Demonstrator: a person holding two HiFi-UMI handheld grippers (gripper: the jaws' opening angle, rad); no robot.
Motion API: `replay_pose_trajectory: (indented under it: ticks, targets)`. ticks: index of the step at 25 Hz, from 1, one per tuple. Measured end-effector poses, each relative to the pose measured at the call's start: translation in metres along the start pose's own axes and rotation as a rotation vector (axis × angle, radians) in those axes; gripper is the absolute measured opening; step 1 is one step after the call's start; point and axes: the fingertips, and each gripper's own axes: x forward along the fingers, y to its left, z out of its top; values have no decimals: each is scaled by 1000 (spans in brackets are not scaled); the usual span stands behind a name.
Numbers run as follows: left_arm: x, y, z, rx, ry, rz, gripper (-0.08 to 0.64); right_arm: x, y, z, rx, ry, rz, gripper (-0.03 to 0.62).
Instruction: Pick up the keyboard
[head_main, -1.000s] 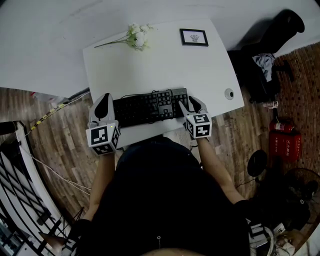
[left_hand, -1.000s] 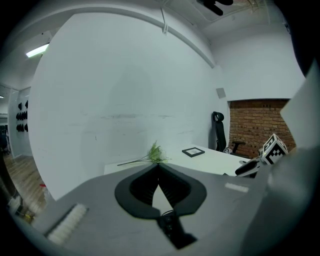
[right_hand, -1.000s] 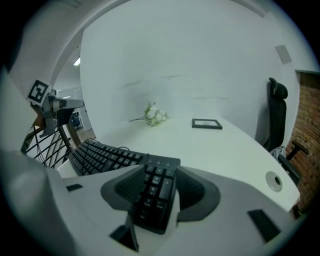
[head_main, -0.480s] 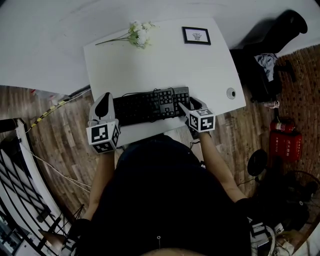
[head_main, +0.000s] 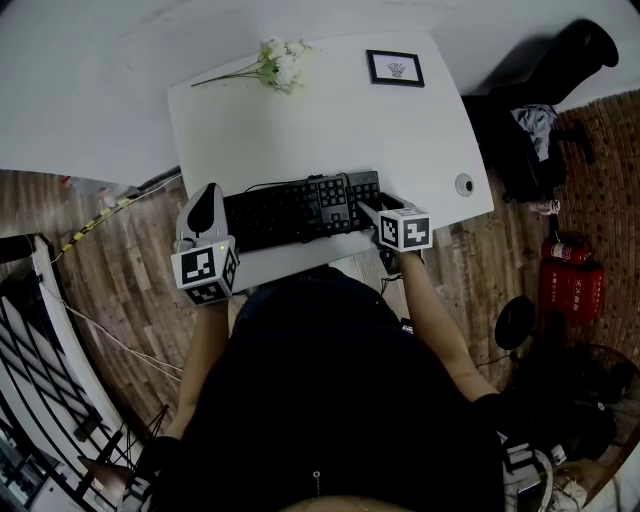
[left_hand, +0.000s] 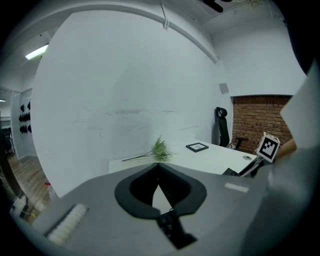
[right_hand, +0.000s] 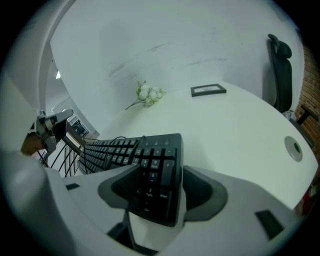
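Head view dim, underexposed; white surface reads grey, shadows faint. Heavy fisheye bending and black corners throughout. One ceiling light glows upper left, left gripper view. Near end of keyboard slightly blurred.

Loads of bare table beyond my keyboard; only flowers and a picture frame sit along the far edge.

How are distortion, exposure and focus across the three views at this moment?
Head view: heavy fisheye bows the white desk; floor and clothing underexposed. Left gripper view: black vignetted corners, left gripper soft up close. Right gripper view: strong barrel distortion, nearest keyboard keys slightly soft.
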Motion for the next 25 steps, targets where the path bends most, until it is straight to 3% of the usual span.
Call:
replay_pose_trajectory:
  ticks: [9, 15, 25]
  targets:
    - [-2, 3, -5, -9, 16, 9, 12, -2, -5, 1, 67, 74, -33, 233]
    - [-5, 9, -19, -21, 55, 20, 12, -9, -3, 8, -4, 101, -106, 187]
    - [-9, 14, -32, -35, 84, 38, 12, -6, -7, 3, 31, 129, -40, 212]
